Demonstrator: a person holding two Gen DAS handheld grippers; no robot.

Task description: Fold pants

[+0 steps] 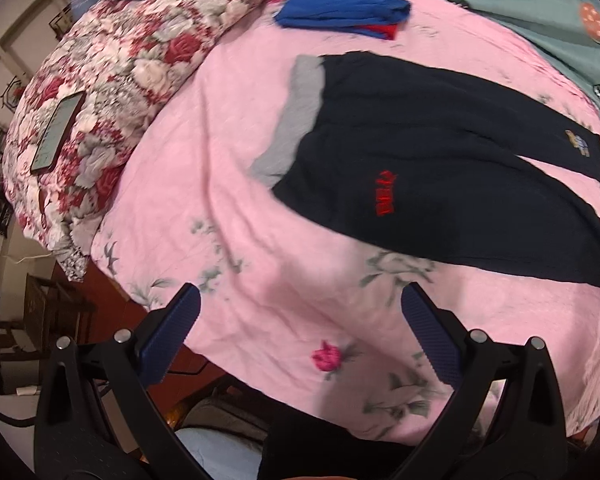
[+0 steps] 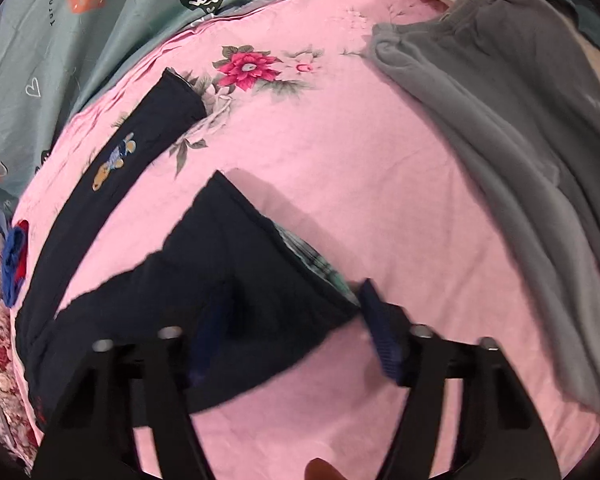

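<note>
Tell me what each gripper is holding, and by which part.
The left gripper holds nothing. The right gripper straddles the dark pants at a leg end; whether it grips cannot be told.

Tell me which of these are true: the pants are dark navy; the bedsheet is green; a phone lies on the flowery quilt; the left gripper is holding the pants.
1. The pants are dark navy: true.
2. The bedsheet is green: false. The bedsheet under the pants is pink with flowers.
3. A phone lies on the flowery quilt: true.
4. The left gripper holds the pants: false. The left gripper is open over bare sheet, with nothing between its fingers.
</note>
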